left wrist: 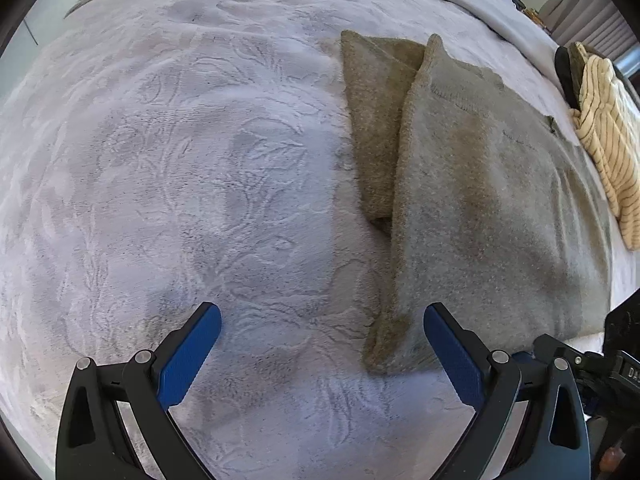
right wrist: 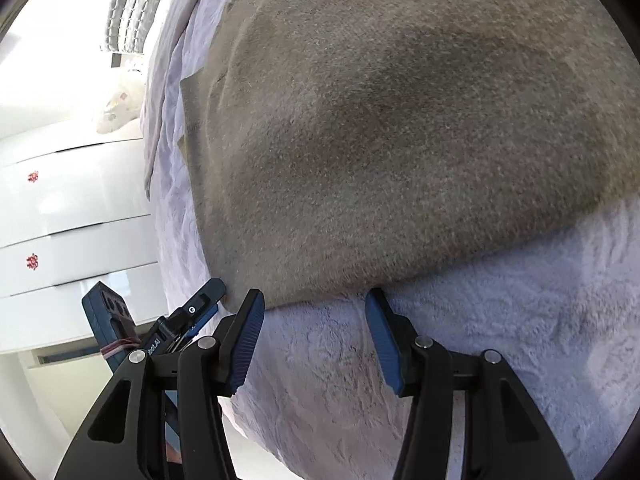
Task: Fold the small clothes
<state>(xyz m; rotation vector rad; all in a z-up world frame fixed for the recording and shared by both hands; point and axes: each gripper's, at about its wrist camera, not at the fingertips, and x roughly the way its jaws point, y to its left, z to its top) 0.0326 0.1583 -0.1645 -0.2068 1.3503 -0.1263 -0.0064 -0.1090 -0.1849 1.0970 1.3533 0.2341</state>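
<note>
The taupe sweater (left wrist: 480, 200) lies spread on the bed (left wrist: 180, 160) for folding; left hand-held gripper (left wrist: 322, 334) and right hand-held gripper (right wrist: 314, 316) both gape empty near its hem.

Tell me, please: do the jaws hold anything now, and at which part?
Nothing is held. Left gripper and right gripper are both open; the brown garment lies free.
</note>
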